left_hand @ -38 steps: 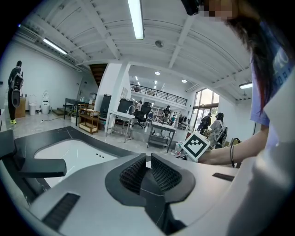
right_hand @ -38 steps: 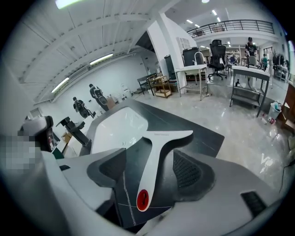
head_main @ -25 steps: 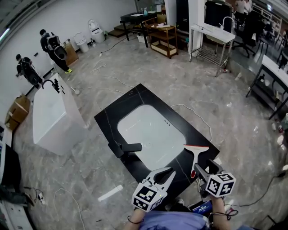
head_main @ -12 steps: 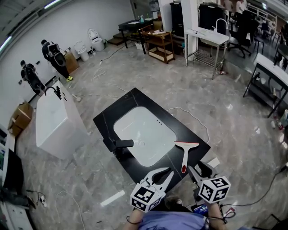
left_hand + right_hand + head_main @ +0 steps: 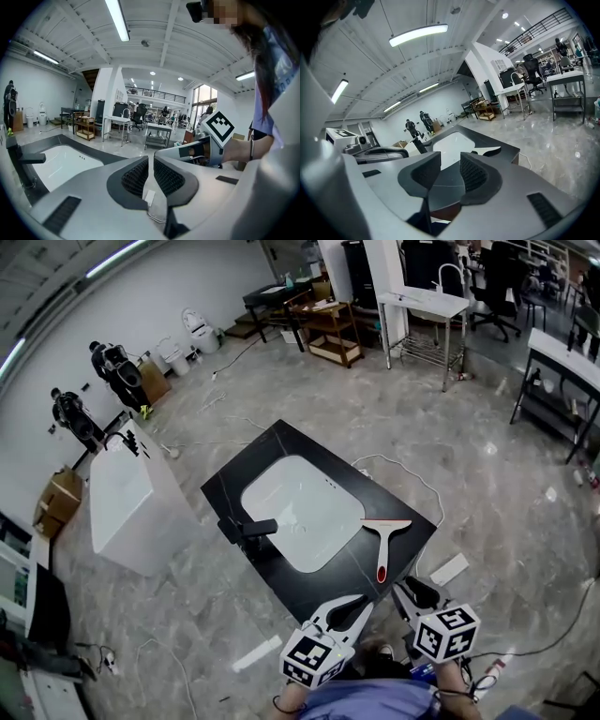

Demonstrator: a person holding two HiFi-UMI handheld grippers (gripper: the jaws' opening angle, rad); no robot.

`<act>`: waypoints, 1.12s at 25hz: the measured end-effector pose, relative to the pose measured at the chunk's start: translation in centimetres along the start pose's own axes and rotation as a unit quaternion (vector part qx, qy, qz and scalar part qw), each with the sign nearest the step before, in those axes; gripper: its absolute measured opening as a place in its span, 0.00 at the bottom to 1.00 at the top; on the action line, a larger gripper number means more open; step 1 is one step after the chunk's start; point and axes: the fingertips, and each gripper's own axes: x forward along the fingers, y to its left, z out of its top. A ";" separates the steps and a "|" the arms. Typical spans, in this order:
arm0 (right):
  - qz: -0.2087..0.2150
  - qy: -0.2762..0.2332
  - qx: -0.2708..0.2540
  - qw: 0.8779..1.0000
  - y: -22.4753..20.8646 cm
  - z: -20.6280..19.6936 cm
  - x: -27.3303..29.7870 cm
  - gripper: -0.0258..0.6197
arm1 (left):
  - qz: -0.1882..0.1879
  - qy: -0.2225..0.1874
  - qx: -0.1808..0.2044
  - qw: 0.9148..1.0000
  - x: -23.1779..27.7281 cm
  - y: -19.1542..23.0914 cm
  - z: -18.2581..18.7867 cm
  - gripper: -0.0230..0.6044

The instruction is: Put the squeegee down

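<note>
The squeegee (image 5: 384, 538), with a pale blade and a red-tipped handle, lies flat on the black countertop (image 5: 281, 451) to the right of the white sink basin (image 5: 300, 512). Nothing touches it. My right gripper (image 5: 411, 592) hangs just off the counter's near corner, short of the handle; its jaws are closing with nothing between them. In the right gripper view the squeegee (image 5: 486, 151) shows beyond the right gripper (image 5: 450, 161). My left gripper (image 5: 349, 607) floats beside it, shut and empty. The left gripper (image 5: 151, 165) has the basin (image 5: 61, 164) to its left.
A black faucet (image 5: 246, 529) stands on the counter's left edge. A white freestanding unit (image 5: 131, 502) sits left of it. A cable (image 5: 412, 479) and a white strip (image 5: 258, 652) lie on the floor. Two people (image 5: 112, 367) stand by the far wall; tables and shelves (image 5: 337, 320) behind.
Both grippers have drawn back from the counter toward me. The right jaws have narrowed, empty. The squeegee stays lying where it was on the countertop.
</note>
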 end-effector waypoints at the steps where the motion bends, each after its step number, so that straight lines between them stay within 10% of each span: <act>1: 0.003 0.001 0.001 1.000 0.2 -0.2 -0.1 0.25 | 0.001 0.001 0.002 1.000 -0.3 -0.4 0.0 0.09; 28: -0.044 -0.014 0.006 0.999 14.0 -7.9 0.1 0.13 | 0.012 -0.010 0.019 1.000 -19.3 3.3 -7.2 0.09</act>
